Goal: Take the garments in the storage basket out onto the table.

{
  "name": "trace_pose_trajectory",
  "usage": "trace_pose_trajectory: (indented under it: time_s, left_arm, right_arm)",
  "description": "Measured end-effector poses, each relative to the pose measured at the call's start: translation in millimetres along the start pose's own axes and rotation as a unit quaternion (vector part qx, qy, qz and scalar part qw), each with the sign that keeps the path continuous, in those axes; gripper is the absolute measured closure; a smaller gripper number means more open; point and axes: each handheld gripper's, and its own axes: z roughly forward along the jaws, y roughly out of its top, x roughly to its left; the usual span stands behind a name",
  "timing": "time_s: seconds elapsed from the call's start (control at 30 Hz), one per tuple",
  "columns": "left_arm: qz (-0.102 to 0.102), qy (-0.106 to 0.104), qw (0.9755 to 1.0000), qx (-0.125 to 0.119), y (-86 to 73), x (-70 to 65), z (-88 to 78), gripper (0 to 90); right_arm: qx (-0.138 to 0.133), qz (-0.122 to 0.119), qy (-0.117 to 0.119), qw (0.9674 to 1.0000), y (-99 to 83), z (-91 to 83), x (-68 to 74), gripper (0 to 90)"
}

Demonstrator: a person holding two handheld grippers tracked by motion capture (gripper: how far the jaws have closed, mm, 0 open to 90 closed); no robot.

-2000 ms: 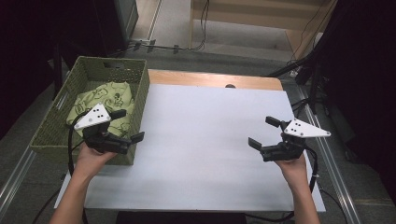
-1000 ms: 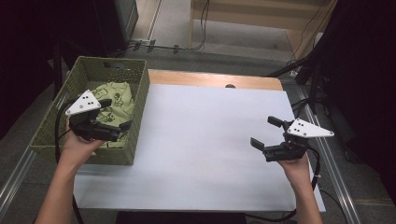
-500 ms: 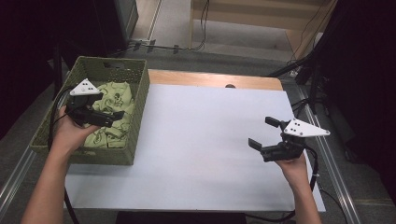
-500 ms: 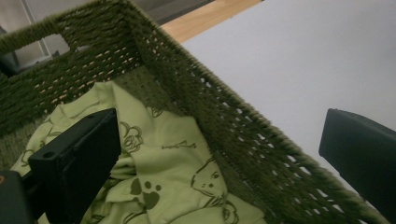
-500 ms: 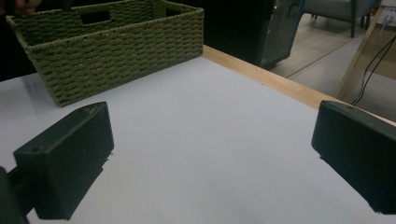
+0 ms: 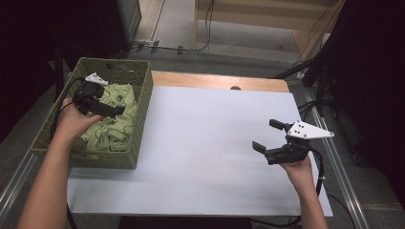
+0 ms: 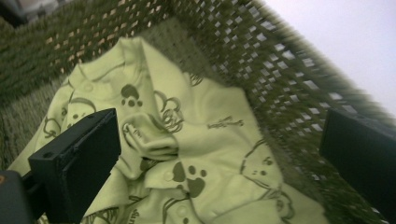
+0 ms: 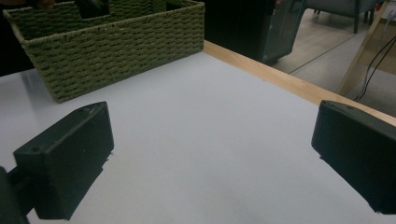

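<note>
- Left gripper (image 6: 102,107) has swung off the desk (image 6: 205,143) and into the basket (image 6: 141,114), jaws wide above the green garment (image 7: 187,140).
- Right gripper (image 6: 272,138) waits, jaws wide, holding nothing.
- Best bet: drop onto a raised fold, clear of the wicker.

Two black grippers are held, one in each hand. The left gripper (image 6: 109,110) is topped by a small white three-cornered plate, and a black cable is looped from it beside the forearm. The right gripper (image 6: 270,136) is topped by a larger pale plate marked with dark dots, and a black cable is trailed past the wrist. The jaws are seen as blocky, matte black slabs. The forearms are bare; no sleeves are worn.
</note>
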Motion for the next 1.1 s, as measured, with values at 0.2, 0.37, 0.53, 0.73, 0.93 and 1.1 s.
trace_pose_trajectory:
  time_s: [0.2, 0.37, 0.53, 0.73, 0.93, 1.1]
  left_arm:
    - [-0.019, 0.0, 0.9993, 0.032, -2.6, 12.1, 18.6, 0.0]
    - [-0.037, -0.004, 0.9984, 0.044, -5.2, 21.4, 27.5, 0.0]
    - [-0.041, -0.004, 0.9965, 0.073, -5.4, 27.8, 38.8, 0.0]
    - [-0.05, -0.003, 0.9956, 0.08, -5.4, 31.8, 44.3, 0.0]
    - [-0.05, 0.009, 0.9931, 0.106, -6.7, 32.9, 53.3, 0.2]
    - [-0.052, 0.026, 0.9921, 0.111, -3.6, 29.6, 49.0, 0.1]
  right_arm:
    - [-0.001, -0.001, 0.0, 1.0, -0.2, -0.6, -0.8, 0.0]
    - [-0.001, 0.002, -0.001, 1.0, -0.7, -0.6, -1.5, 0.0]
    - [0.0, 0.0, 0.001, 1.0, -1.2, 0.9, -2.1, 0.0]
    - [0.0, 0.002, 0.001, 1.0, -1.7, 1.5, -2.8, 0.0]
    - [0.003, 0.002, 0.002, 1.0, -2.2, 2.7, -2.0, 0.0]
    - [0.005, 0.001, 0.002, 1.0, -2.8, 4.1, -2.1, 0.0]
